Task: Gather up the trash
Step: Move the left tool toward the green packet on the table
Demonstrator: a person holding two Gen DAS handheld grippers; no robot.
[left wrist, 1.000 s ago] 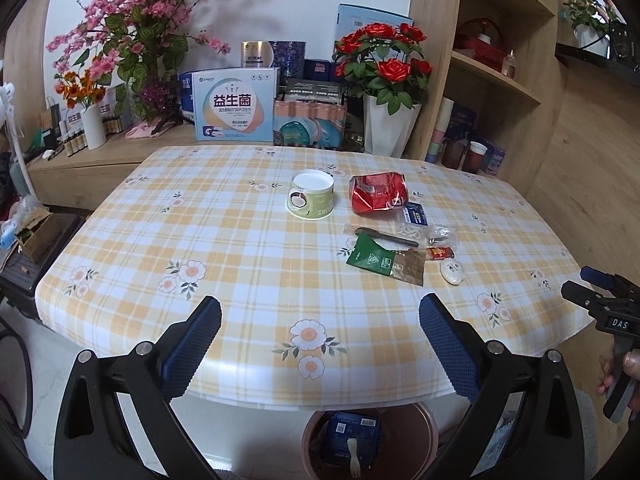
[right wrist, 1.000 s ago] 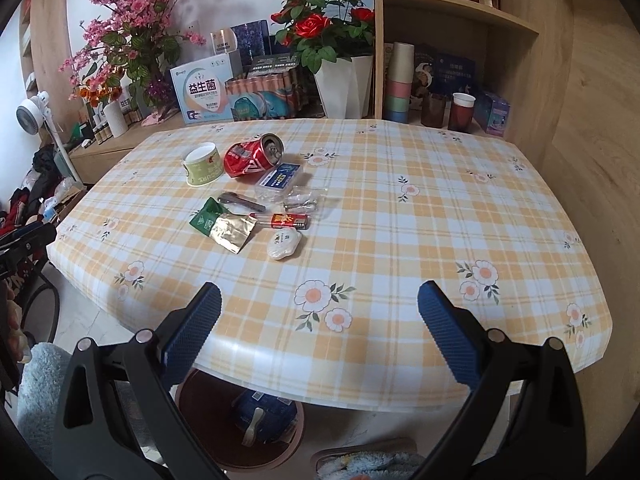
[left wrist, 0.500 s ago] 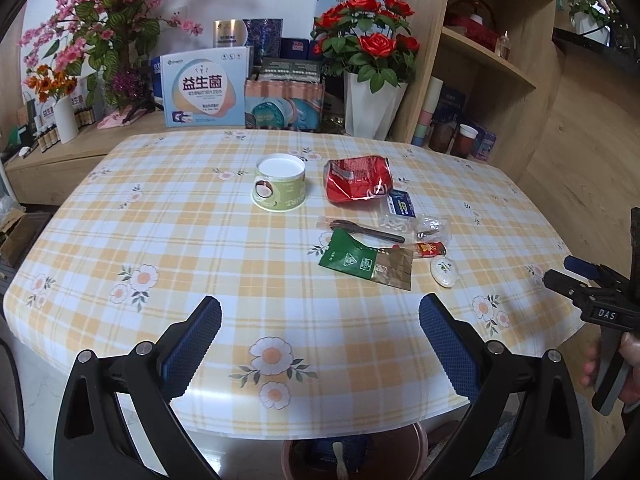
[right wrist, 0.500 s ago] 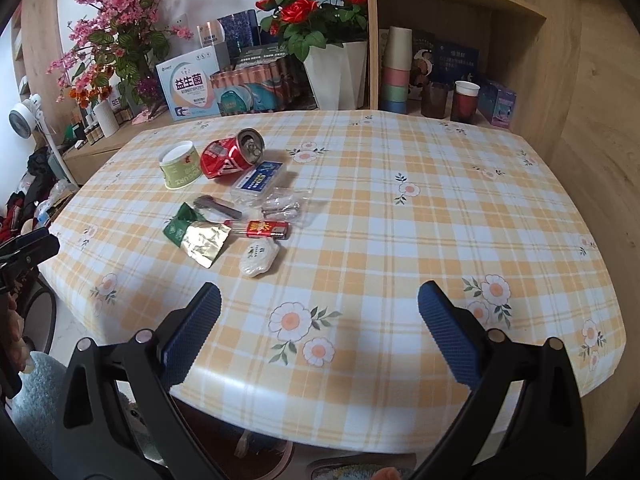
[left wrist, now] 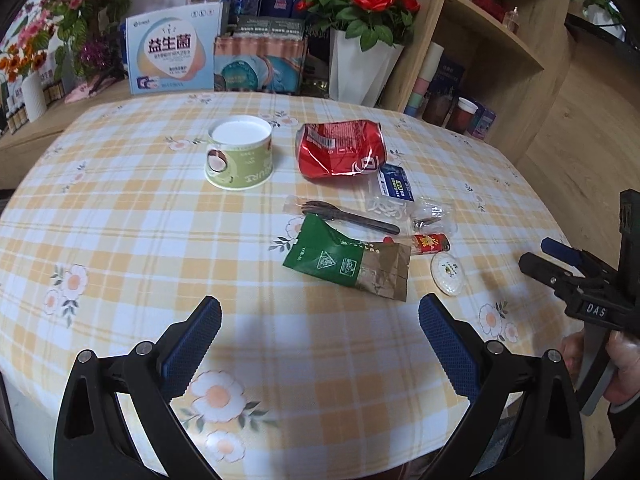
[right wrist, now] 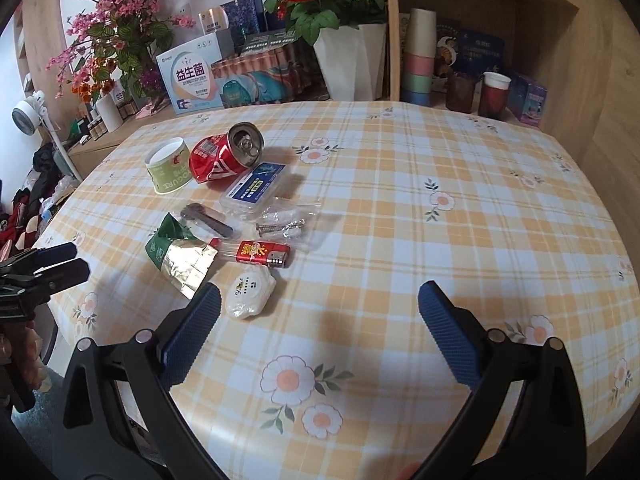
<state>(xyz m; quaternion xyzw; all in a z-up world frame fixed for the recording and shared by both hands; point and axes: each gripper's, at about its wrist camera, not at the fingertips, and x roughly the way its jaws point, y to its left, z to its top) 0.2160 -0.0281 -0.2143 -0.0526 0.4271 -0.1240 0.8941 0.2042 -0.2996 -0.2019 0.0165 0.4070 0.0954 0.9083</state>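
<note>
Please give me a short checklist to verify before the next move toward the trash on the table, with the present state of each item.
1. Left gripper open and holding nothing: ok.
2. Right gripper open and holding nothing: ok.
3. Trash is in view on the table: crushed red can, yogurt cup, green foil packet, lighter, white round packet: ok.
4. Path from the right fingers to the white round packet is free: ok.
5. A bin to drop the trash into is in view: not ok, none visible now.
6. Whether the yogurt cup is empty: cannot tell.
</note>
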